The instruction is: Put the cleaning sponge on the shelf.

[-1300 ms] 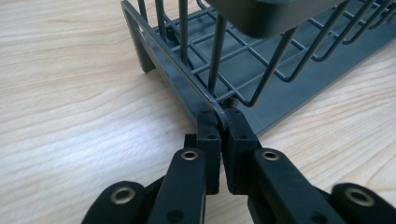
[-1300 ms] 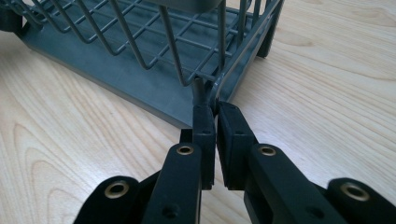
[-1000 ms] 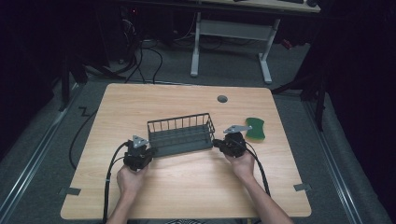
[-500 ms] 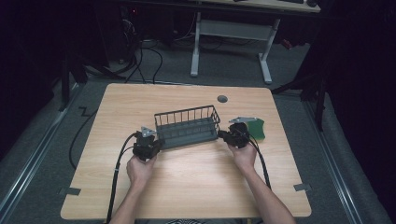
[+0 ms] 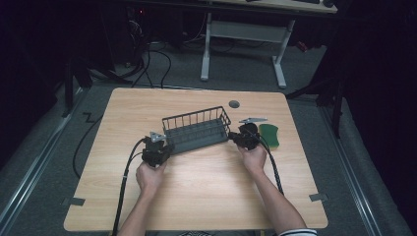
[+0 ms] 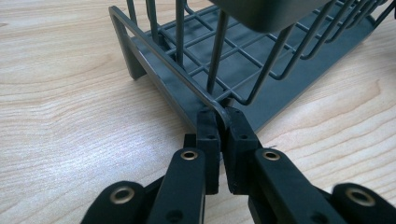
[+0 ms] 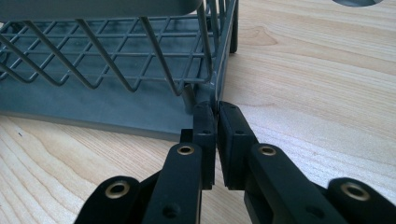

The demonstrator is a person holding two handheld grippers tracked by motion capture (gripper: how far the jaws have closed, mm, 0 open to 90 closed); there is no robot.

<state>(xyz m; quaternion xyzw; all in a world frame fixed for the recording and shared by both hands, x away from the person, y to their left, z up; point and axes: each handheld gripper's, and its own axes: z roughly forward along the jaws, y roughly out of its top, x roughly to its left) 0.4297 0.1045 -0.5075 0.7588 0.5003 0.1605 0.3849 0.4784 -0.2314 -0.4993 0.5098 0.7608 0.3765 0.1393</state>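
A dark grey wire rack [image 5: 196,130] stands on the wooden table [image 5: 206,191], held at both ends. My left gripper [image 5: 164,147] is shut on the rack's near left corner; in the left gripper view its jaws pinch the bent corner wire [image 6: 219,109] of the rack [image 6: 261,60]. My right gripper [image 5: 235,137] is shut on the rack's right end; in the right gripper view its jaws clamp the lower corner wire [image 7: 214,95] of the rack [image 7: 107,56]. A green sponge [image 5: 269,134] lies just right of the right gripper.
A round grey cable hole [image 5: 234,103] sits in the table beyond the rack, also seen as the cable hole [image 7: 357,2] at the top right of the right gripper view. Black cables trail from both grippers toward the near edge. A white desk frame [image 5: 243,34] stands beyond the table.
Both hands have carried the rack to the right across the table, and it now sits closer to the green sponge. Both grips stay the same.
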